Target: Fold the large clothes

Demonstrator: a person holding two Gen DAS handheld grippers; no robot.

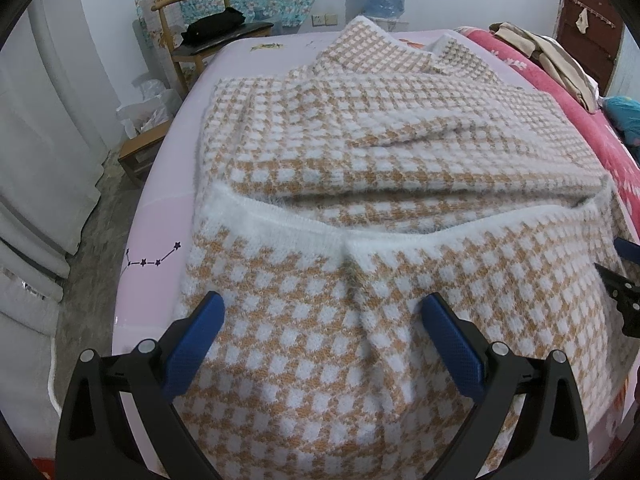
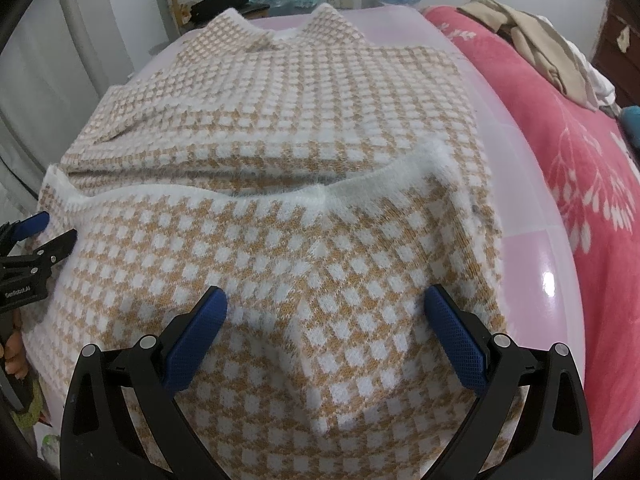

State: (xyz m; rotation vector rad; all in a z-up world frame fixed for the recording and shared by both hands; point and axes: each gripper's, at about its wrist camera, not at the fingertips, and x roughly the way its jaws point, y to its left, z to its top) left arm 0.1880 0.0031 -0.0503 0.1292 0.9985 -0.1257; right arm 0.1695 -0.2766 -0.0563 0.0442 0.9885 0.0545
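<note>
My left gripper (image 1: 320, 312) hangs over the near part of a sweater (image 1: 360, 152), its blue fingers (image 1: 196, 344) spread wide and released, with no cloth caught between them. My right gripper (image 2: 326, 308) stands the same way over the same garment, its fingers (image 2: 456, 340) parted and empty.

The sweater (image 2: 280, 120) is a fuzzy knit in an orange-and-white check with white ribbed trim. It lies on a glossy pink sheet (image 1: 160, 208) that covers the bed, reaching from the near edge toward the far edge. Its white hem (image 1: 280, 220) has been turned up over the body, so the near portion lies doubled and the hem runs across the middle of the garment. The collar (image 2: 296, 28) points toward the far edge of the bed.

In the left wrist view the right gripper shows at the right border; in the right wrist view the left gripper (image 2: 36, 240) shows at the left border, beside the sweater's left edge.

A red blanket (image 2: 580, 160) with a white leaf print lies along the right side of the bed, with beige clothes (image 2: 532, 44) piled on its far end. A wooden chair (image 1: 200, 28) stands beyond the far left corner of the bed.
</note>
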